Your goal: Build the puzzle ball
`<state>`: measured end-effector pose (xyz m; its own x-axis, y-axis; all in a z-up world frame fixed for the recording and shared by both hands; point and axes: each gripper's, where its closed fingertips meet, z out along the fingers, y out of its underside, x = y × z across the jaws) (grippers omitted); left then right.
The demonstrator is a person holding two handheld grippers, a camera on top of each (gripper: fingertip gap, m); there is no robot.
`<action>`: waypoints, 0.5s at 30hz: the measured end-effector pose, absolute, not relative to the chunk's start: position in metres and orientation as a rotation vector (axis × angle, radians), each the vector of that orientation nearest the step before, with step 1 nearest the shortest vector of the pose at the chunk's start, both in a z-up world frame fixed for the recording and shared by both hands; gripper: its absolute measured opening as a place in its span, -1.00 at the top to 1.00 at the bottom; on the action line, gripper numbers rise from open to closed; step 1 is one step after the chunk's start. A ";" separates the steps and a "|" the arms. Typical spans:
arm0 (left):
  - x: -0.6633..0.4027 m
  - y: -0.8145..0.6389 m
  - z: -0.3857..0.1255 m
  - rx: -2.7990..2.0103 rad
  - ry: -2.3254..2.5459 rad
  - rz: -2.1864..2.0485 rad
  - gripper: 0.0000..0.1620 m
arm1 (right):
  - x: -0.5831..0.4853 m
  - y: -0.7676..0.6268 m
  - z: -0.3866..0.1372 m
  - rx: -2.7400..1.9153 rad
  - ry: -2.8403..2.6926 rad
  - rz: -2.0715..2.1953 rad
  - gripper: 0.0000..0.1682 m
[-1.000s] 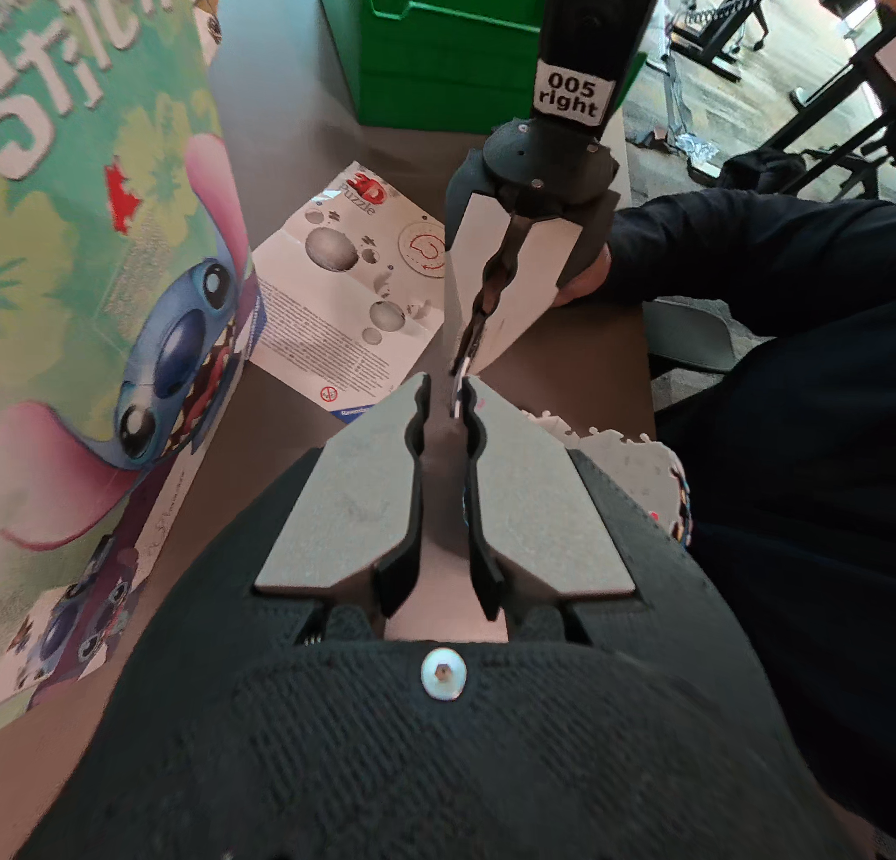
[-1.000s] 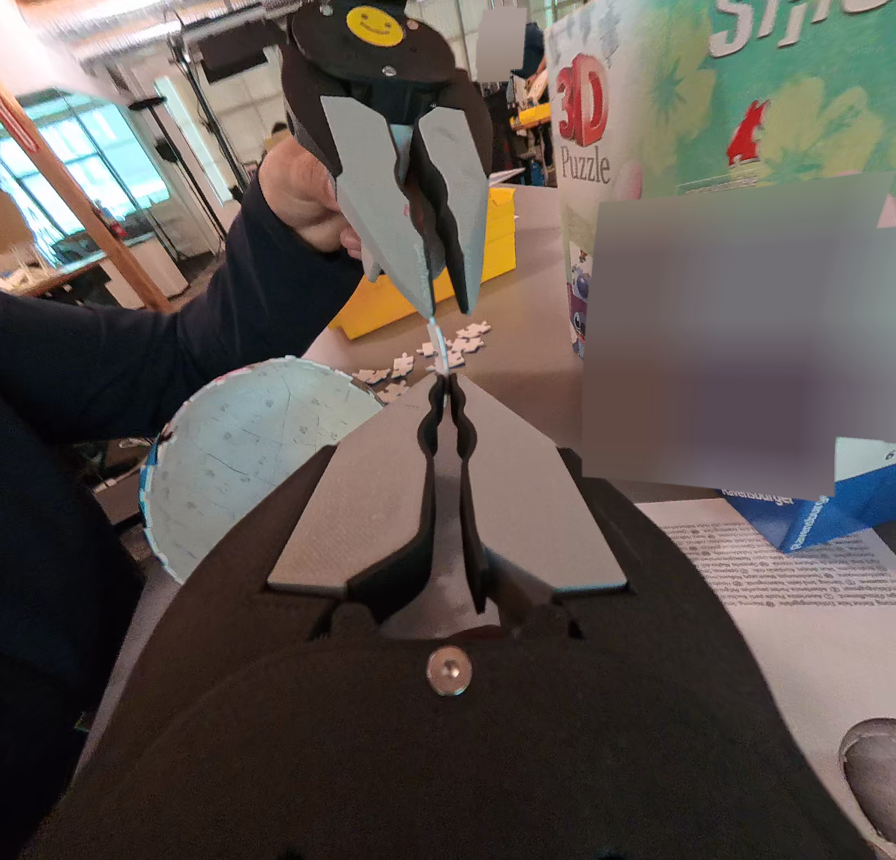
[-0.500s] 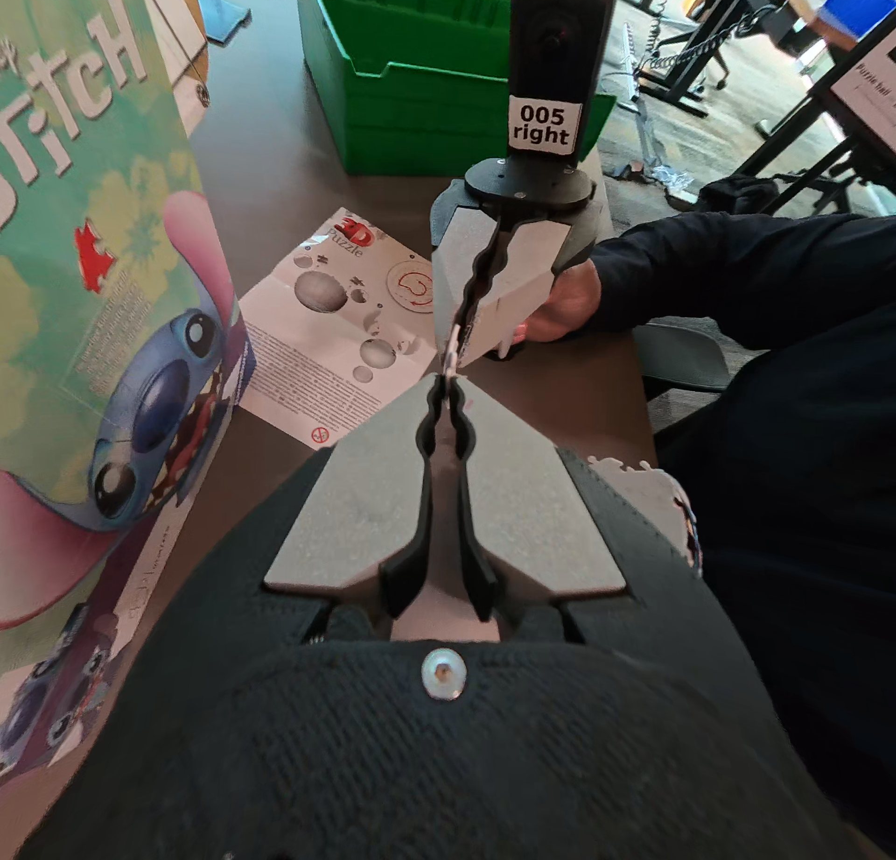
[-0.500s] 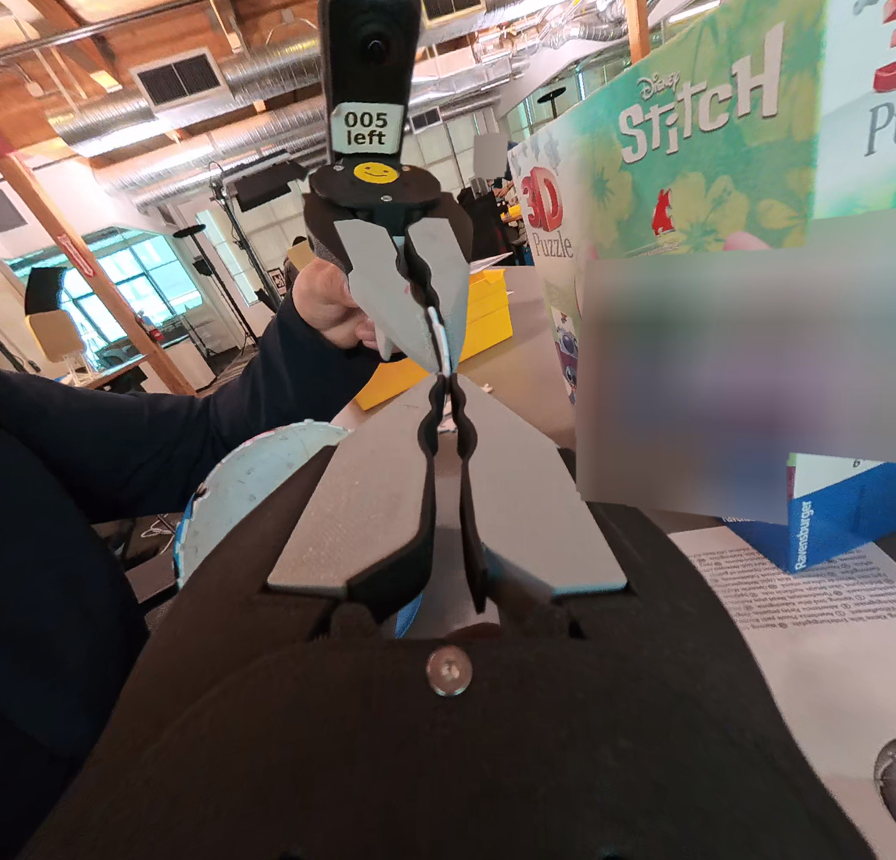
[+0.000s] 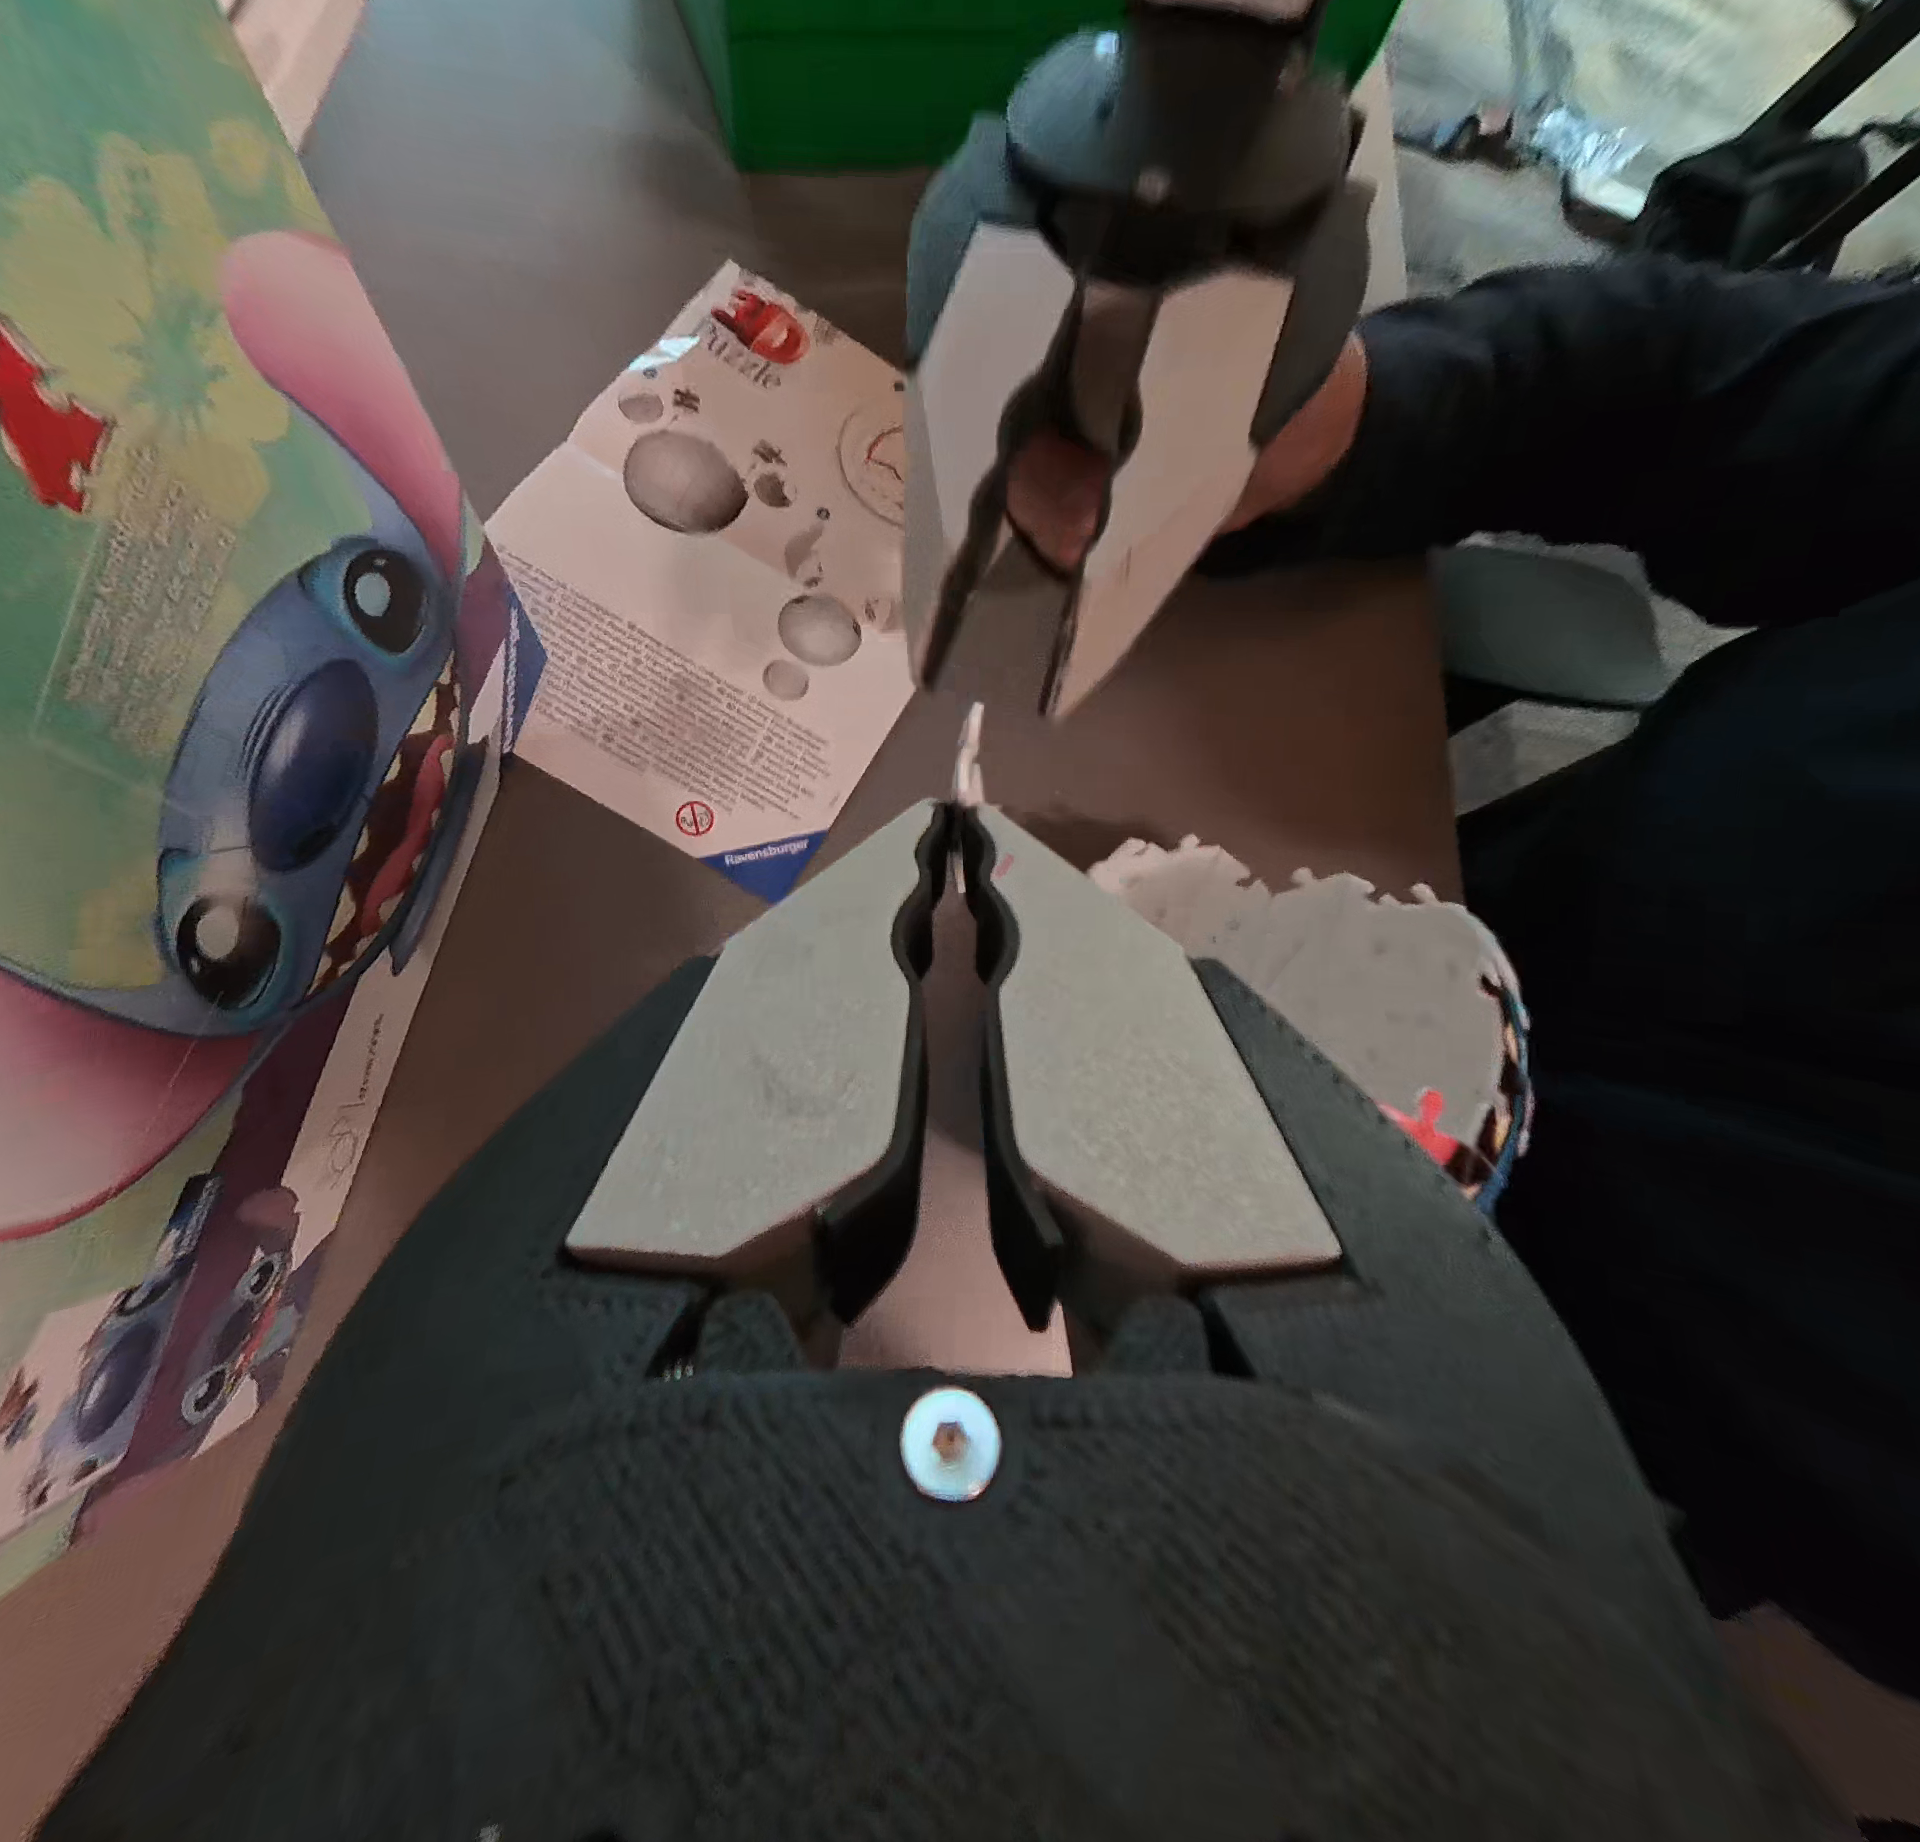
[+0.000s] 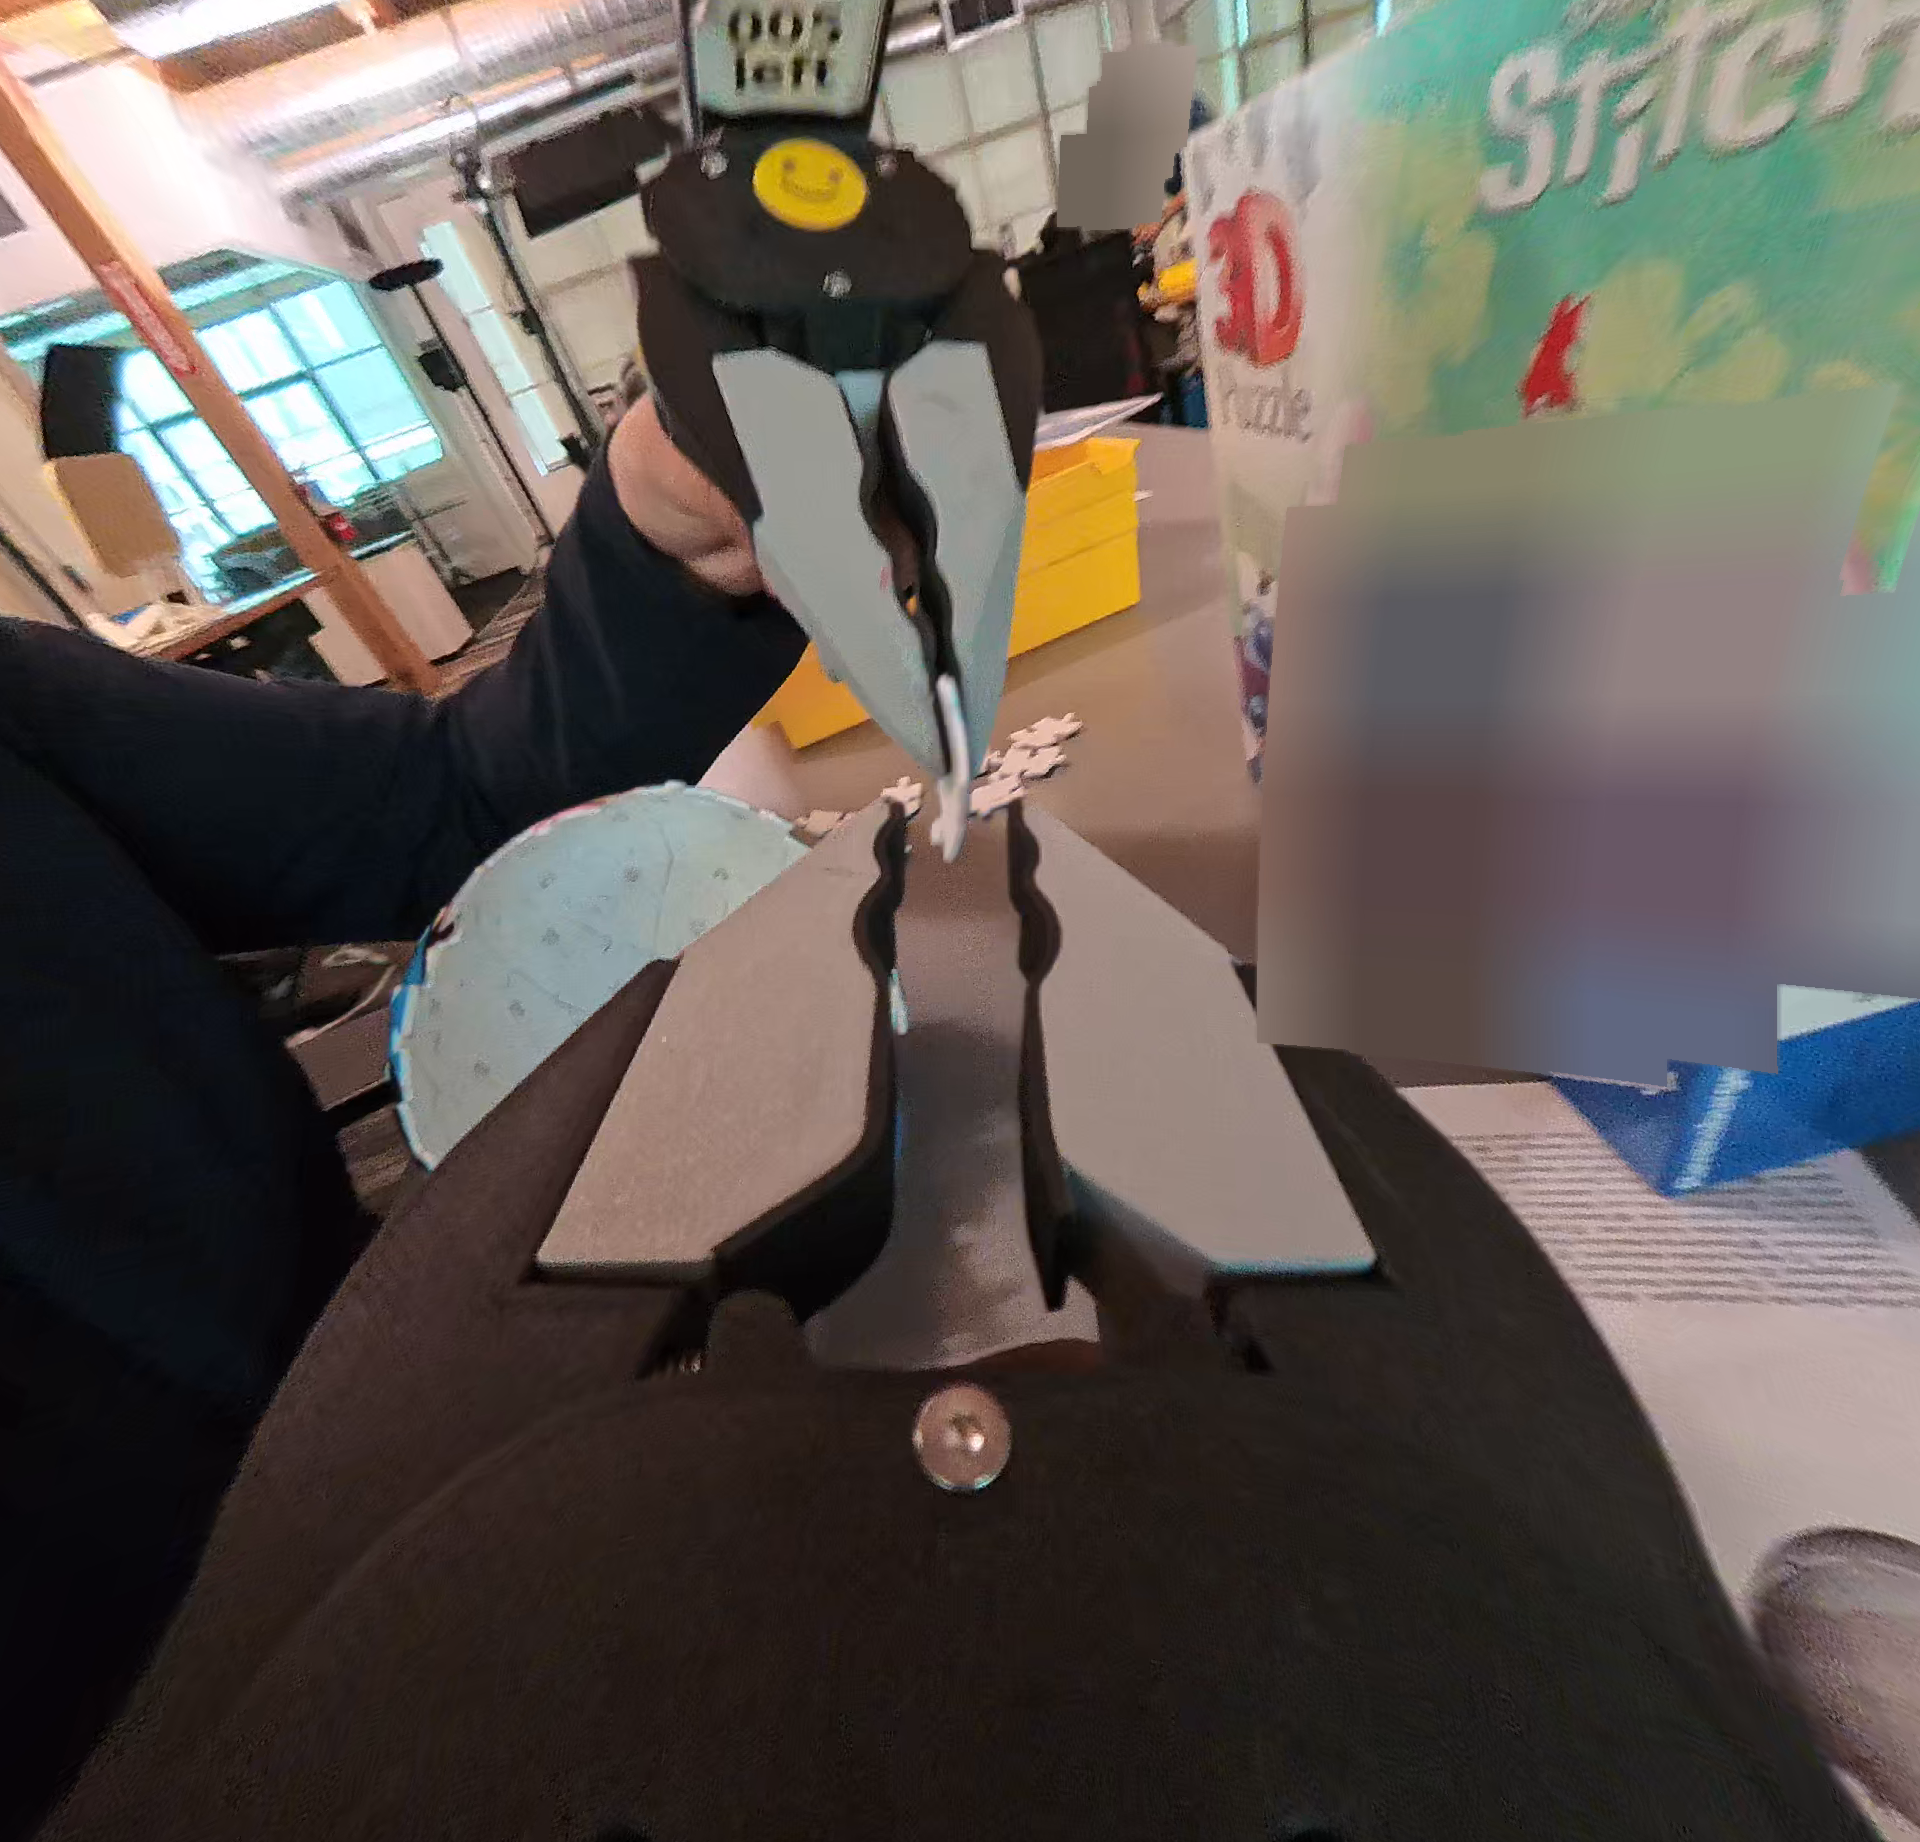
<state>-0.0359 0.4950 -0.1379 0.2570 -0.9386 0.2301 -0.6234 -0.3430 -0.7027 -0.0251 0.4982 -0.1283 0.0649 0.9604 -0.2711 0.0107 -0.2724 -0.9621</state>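
Brown worktop (image 5: pixel 540 234) fills my left wrist view, with a workshop of windows and ceiling ducts behind it in the right wrist view. I take the tall puzzle box (image 5: pixel 177 566) as my landmark: it stands upright on the worktop, and the folded instruction sheet (image 5: pixel 707 587) lies flat just beside its lower corner. Beyond the sheet, farther from the box, sits a green bin (image 5: pixel 894 36).

My left gripper (image 5: pixel 958 818) is pinched narrow on a small white puzzle piece (image 5: pixel 970 753), which sticks up edge-on out of the tips. In the right wrist view the same piece (image 6: pixel 950 764) hangs from that gripper's tips (image 6: pixel 951 753), held up off the worktop.

My right gripper (image 6: pixel 954 836) faces it with its fingers parted by a clear gap and nothing between them; the piece's lower end dips just in front of that gap, and I cannot tell whether it touches either finger. From the left side I see that gripper (image 5: pixel 992 691) spread too, just above the piece.

The half-built puzzle ball (image 6: pixel 582 951), a pale open shell, rests on the side of my grippers away from the box, close to a dark sleeve (image 6: pixel 312 753). Loose puzzle pieces (image 6: pixel 1023 748) lie scattered on the worktop near a yellow bin (image 6: pixel 1060 556), next to the box's far edge.
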 end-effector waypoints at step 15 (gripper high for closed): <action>-0.024 0.470 -0.155 -2.120 1.614 -0.811 1.00 | -0.032 0.486 -0.142 -1.483 -1.240 1.194 1.00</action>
